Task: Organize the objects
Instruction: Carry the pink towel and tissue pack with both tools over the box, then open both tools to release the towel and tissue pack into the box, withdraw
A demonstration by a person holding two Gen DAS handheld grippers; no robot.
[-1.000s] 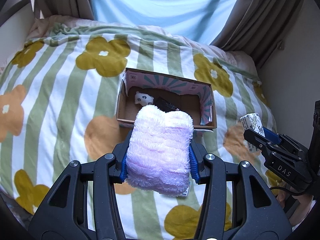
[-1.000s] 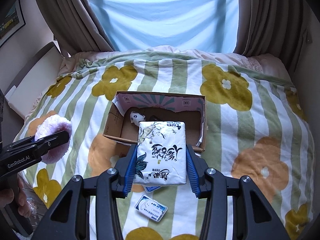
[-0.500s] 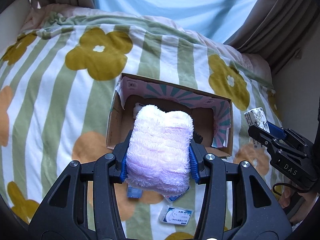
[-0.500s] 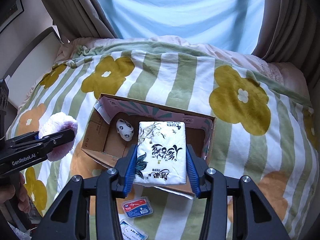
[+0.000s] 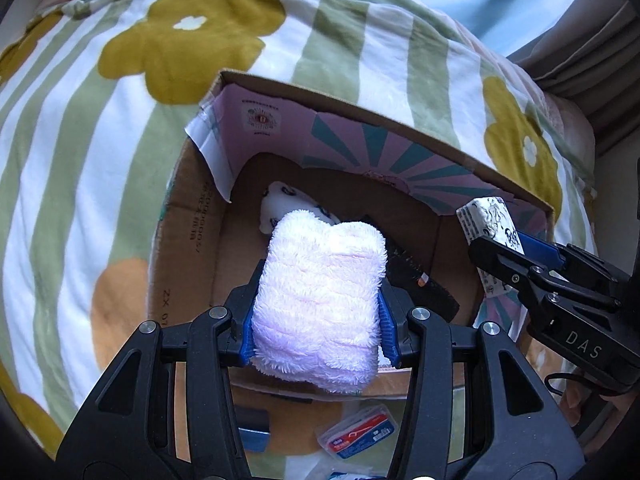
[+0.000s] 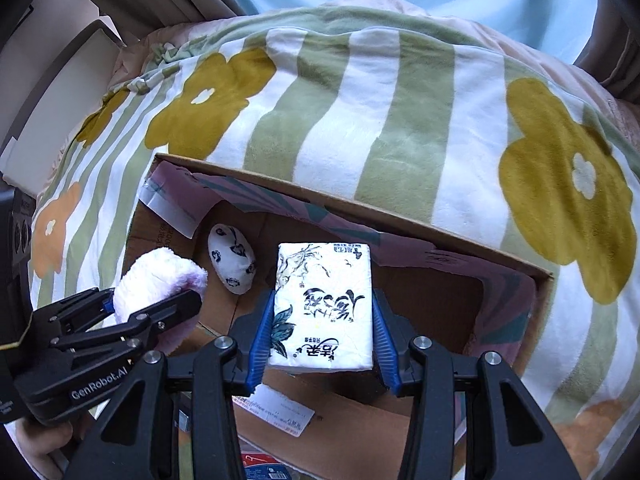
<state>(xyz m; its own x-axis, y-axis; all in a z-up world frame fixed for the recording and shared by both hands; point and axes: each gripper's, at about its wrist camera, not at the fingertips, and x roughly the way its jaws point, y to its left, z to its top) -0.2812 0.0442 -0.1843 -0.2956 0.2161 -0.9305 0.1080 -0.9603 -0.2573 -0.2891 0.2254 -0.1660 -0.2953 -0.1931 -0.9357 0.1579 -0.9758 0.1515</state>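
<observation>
My left gripper point(image 5: 318, 316) is shut on a folded pink fluffy towel point(image 5: 320, 272), which hangs over the left half of an open cardboard box point(image 5: 188, 248). My right gripper point(image 6: 322, 332) is shut on a white tissue pack with black lettering point(image 6: 324, 292), held over the middle of the same box point(image 6: 460, 264). A white pouch with a dark pattern point(image 6: 232, 260) and a black oblong object point(image 5: 420, 284) lie in the box. Each wrist view shows the other gripper from the side: the right gripper point(image 5: 496, 252) and the left gripper point(image 6: 160, 308).
The box stands on a bed with a green-striped flower blanket point(image 5: 120, 120). Small flat packets point(image 5: 356, 432) and a blue item point(image 5: 252, 428) lie on the blanket in front of the box. A white shelf point(image 6: 60, 92) stands at the left, and there are curtains behind the bed.
Both grippers have come forward and down with their loads, from in front of the box to above its inside. The box now looks much larger in both views.
</observation>
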